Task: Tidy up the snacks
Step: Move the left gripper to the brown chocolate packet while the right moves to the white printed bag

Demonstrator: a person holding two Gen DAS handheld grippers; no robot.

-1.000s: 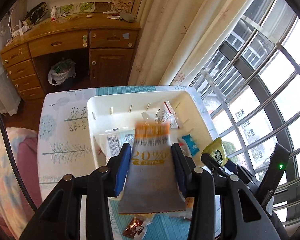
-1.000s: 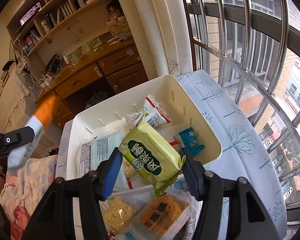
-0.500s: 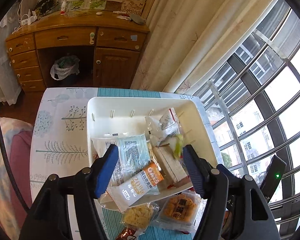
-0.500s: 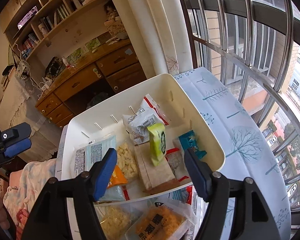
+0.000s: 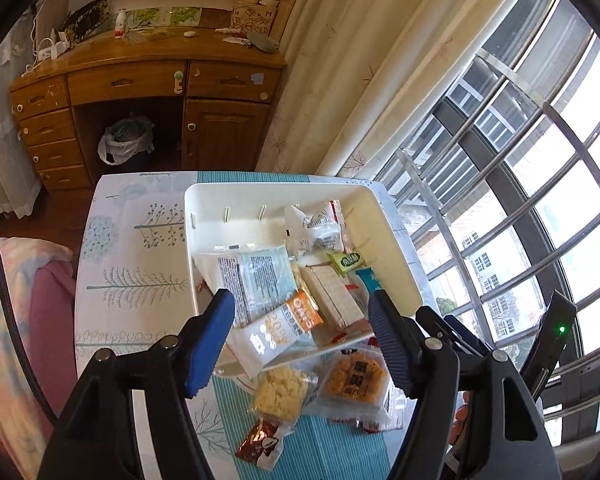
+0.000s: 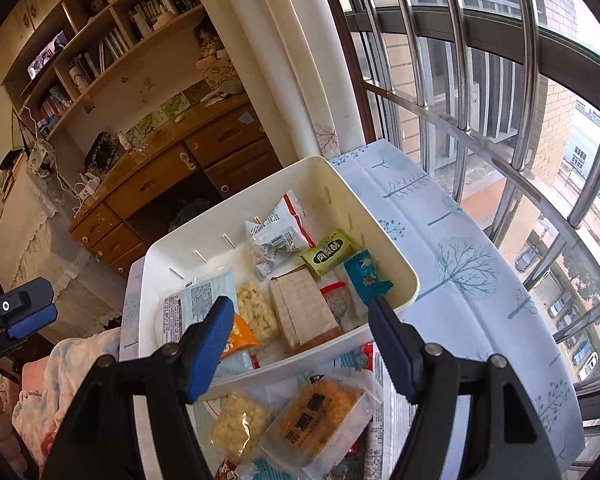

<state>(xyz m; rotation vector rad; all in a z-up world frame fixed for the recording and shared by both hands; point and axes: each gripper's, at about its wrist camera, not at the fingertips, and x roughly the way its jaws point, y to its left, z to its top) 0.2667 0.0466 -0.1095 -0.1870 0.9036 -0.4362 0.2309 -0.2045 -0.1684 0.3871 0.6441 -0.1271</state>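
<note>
L tool [image 5: 300,336] just opened, holds nothing | R tool [image 6: 300,336] same | we see green pack [image 6: 327,253] + orange pack [image 5: 278,330] in bin [image 6: 400,264] | 2 packs on counter [image 6: 460,280] by bin

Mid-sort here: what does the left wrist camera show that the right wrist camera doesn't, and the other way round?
Only the left wrist view shows the brown chocolate-coloured packet on the tablecloth in front of the bin, and the bagged wastebasket under the desk.

Only the right wrist view shows the bookshelves above the desk, and the left gripper from the side.

Both show the white bin holding the green packet and teal packet, with the orange cracker pack outside it. The right gripper is open and empty, like the left one.
</note>
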